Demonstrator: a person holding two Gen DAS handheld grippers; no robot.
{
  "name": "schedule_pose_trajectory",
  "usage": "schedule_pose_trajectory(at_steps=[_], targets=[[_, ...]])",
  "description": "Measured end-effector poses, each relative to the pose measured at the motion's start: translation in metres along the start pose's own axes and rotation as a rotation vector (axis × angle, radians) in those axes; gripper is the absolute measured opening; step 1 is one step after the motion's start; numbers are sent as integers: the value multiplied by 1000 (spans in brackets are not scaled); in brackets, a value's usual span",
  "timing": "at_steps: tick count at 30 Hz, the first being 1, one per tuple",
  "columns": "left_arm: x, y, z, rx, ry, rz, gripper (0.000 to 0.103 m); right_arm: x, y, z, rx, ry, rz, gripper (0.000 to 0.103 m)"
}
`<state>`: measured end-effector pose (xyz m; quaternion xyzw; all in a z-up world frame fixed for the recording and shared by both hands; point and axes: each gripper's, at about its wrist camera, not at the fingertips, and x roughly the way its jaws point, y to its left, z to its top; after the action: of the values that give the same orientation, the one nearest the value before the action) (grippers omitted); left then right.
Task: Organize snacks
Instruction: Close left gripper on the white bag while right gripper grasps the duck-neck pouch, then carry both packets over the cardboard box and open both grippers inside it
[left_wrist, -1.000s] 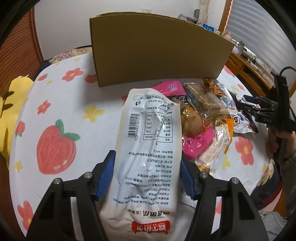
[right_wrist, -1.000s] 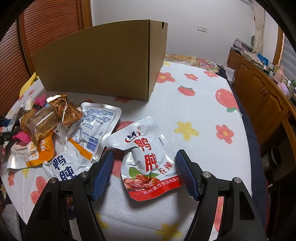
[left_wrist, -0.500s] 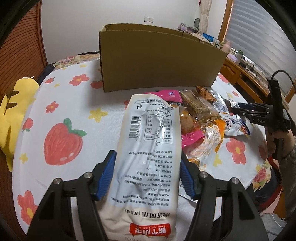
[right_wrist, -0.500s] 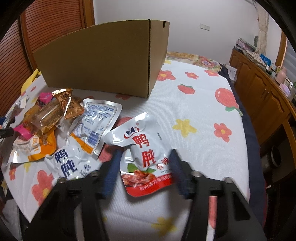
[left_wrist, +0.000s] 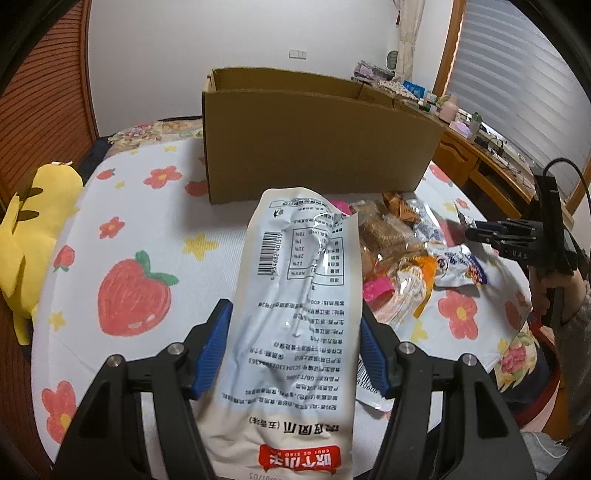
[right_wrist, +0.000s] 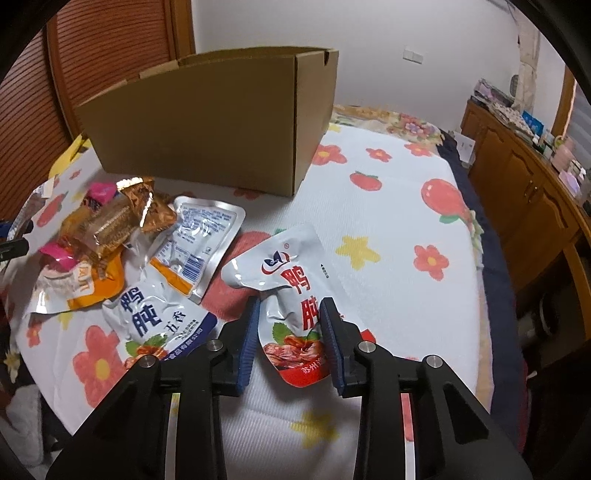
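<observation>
Gripping a long white pouch (left_wrist: 299, 314) between half-spread blue pads (left_wrist: 212, 347), left gripper (left_wrist: 295, 349) raised above the cloth (left_wrist: 122, 221), pouch tip towards the box (left_wrist: 317, 147), snack pile (left_wrist: 402, 254) just right of it and in front of the box. Closing on a red-print pouch (right_wrist: 295, 291), right gripper (right_wrist: 290, 339) with pads (right_wrist: 249, 339) pressing both its sides, pouch crumpled, lying on the cloth (right_wrist: 388, 206) in front of the box (right_wrist: 221, 125); other snacks (right_wrist: 110, 243) left of it.
</observation>
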<state>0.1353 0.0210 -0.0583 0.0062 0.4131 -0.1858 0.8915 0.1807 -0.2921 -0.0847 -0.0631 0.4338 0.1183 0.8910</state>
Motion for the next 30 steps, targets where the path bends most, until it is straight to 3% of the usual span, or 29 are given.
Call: schedule_pose_trajectory(at_steps=[16,30], targets=[[-17,-9,24,9,-68,-14,63,-36,9,10,6,-110,33,28],[-44,-8,111,52,-215,17,64,-87,41,74,-101,-256,55,28]])
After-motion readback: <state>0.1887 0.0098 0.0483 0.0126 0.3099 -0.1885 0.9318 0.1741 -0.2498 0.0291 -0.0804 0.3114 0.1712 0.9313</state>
